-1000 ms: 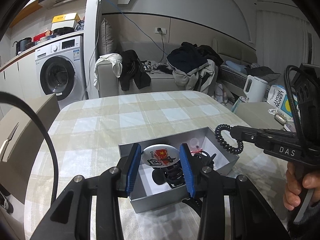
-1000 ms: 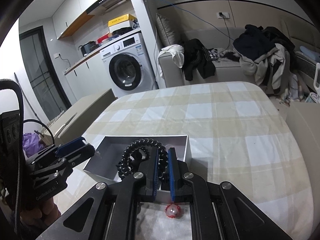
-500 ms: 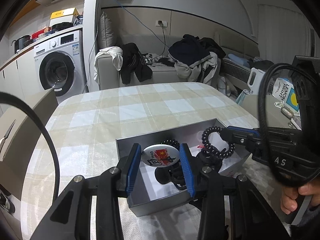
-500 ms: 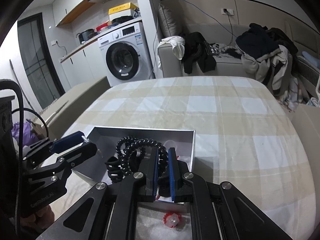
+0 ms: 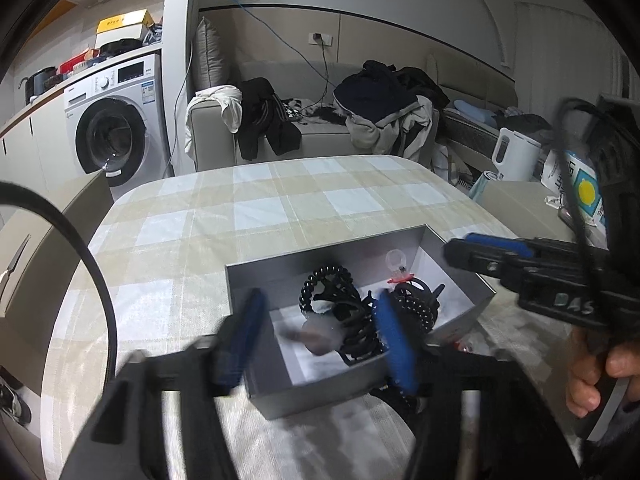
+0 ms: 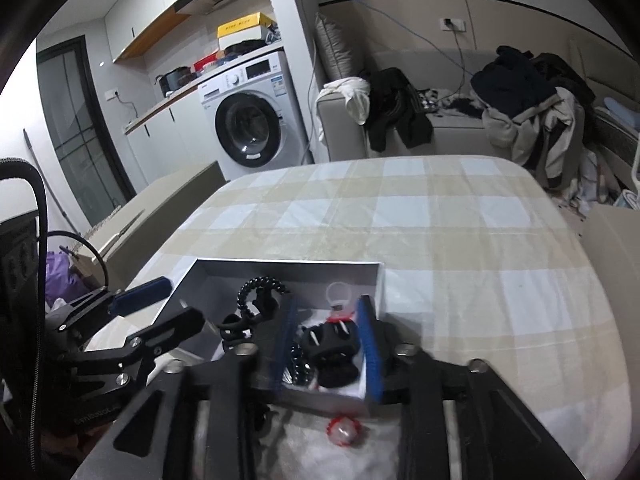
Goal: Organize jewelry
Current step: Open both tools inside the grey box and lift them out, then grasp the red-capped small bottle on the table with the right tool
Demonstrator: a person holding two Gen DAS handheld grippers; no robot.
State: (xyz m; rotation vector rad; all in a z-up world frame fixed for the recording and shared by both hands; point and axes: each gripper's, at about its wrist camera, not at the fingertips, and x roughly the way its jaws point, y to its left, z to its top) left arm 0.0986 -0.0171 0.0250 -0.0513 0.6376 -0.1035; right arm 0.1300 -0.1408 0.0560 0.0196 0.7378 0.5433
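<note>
Landmark: grey box (image 5: 276, 280) (image 6: 372, 280), open-topped, standing on the table (image 5: 280, 200) (image 6: 440, 220) with its checked cloth.

Left gripper (image 5: 320, 336) poised over the near wall of the box, blue fingers (image 5: 394, 344) spread wide, nothing between them; heavily blurred. Seen in the right wrist view at the left side of the box, fingers (image 6: 144, 290) likewise parted.

Right gripper (image 6: 326, 340) over the near end of the box, blue fingers (image 6: 366, 344) apart, gripping nothing. Seen in the left wrist view at the right side of the box, held in the person's hand (image 5: 596, 376).

Inside the box: black coiled hair tie (image 5: 324, 284) (image 6: 256, 292) toward the far left portion; black beaded bracelet (image 5: 416, 308) toward the right; small clear piece with red trim (image 5: 398, 266) (image 6: 340, 300) near the far wall; dark hair clip (image 6: 330, 340) directly below the right fingers. A round blurred item (image 5: 320, 332) in the near part of the box, identity not discernible.

Outside the box: a small round red-rimmed piece (image 6: 342, 430) lying on a white sheet (image 6: 312, 452), just beside the near wall.

Beyond the far edge of the table from the box: washing machine (image 5: 116, 128) (image 6: 252, 120), sofa (image 5: 312, 132) (image 6: 440, 128) strewn with clothes.
</note>
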